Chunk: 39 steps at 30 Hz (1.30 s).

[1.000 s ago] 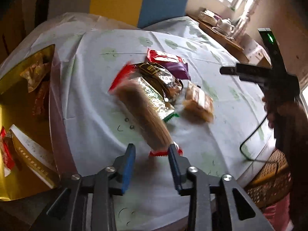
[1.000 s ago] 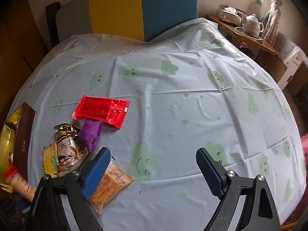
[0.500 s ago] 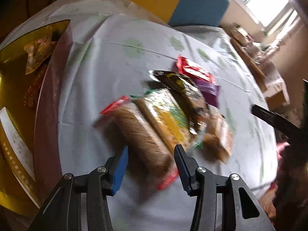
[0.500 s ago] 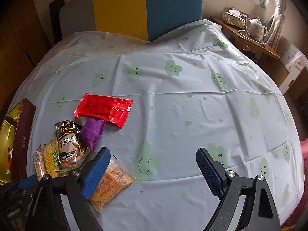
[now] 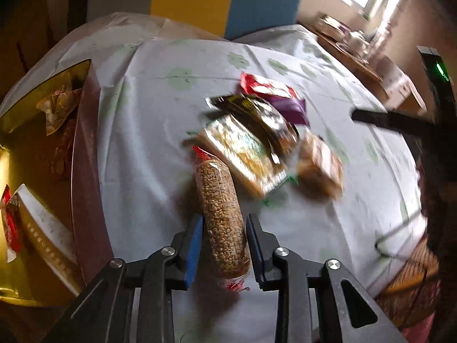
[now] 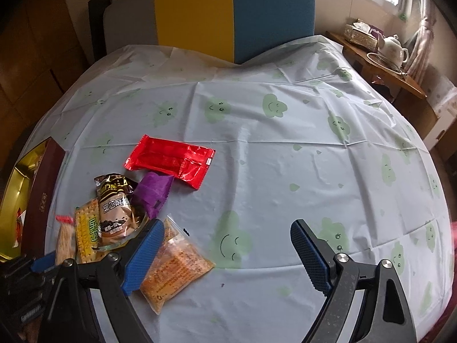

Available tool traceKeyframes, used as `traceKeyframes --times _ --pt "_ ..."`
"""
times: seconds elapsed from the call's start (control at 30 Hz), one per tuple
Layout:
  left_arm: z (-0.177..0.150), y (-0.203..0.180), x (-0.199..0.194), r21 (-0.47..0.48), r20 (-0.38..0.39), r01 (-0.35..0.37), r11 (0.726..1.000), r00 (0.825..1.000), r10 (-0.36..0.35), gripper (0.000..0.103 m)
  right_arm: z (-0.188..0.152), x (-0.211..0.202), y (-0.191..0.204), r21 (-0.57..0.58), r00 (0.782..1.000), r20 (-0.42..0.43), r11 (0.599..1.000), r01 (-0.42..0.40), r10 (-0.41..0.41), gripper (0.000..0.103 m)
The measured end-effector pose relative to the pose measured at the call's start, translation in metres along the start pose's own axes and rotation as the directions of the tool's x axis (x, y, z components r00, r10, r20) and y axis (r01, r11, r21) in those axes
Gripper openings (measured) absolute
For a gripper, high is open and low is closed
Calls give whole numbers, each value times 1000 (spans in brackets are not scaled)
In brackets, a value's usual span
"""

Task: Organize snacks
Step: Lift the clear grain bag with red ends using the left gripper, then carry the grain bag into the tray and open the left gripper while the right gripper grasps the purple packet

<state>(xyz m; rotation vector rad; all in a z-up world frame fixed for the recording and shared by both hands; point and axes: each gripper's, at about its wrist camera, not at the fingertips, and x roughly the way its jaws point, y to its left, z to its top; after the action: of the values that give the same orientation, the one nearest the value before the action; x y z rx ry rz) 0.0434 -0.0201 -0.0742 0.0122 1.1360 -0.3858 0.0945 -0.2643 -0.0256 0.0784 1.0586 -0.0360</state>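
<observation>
Tablecloth [image 5: 148, 131] below; left gripper [image 5: 224, 225] closing around grain bar [image 5: 221, 214]; right gripper [image 6: 227, 237] open.

The desk [image 6: 285, 171] is covered by a pale blue cloth printed with green smiling clouds. On its left part lies a loose cluster of snacks: a red foil packet [image 6: 171, 161], a purple wrapper [image 6: 152, 191] touching it, a brown-and-gold sesame packet [image 6: 115, 210] overlapping a yellow cracker packet [image 6: 85, 237], an orange clear-wrapped snack [image 6: 174, 268], and a long puffed-grain bar [image 5: 221, 223]. At the left edge sits a gold-lined maroon box [image 5: 85, 171].
</observation>
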Motion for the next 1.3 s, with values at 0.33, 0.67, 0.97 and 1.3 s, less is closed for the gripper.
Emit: traceKeyframes --times 0.33,0.67,0.97,1.3 --pt "-14 3 9 27 7 -8 1000 1000 8 33 -2 11 4 81 976 -52 975 -206 210 73" --pt "-19 7 10 4 31 25 1000 999 -25 33 23 56 28 197 958 -119 952 -235 261 73" --pt "-24 15 7 -7 41 38 999 998 -37 33 40 87 51 202 949 -152 949 -243 275 34" --pt "-26 6 0 35 55 8 999 998 -10 29 27 37 19 156 972 -58 964 -215 226 26"
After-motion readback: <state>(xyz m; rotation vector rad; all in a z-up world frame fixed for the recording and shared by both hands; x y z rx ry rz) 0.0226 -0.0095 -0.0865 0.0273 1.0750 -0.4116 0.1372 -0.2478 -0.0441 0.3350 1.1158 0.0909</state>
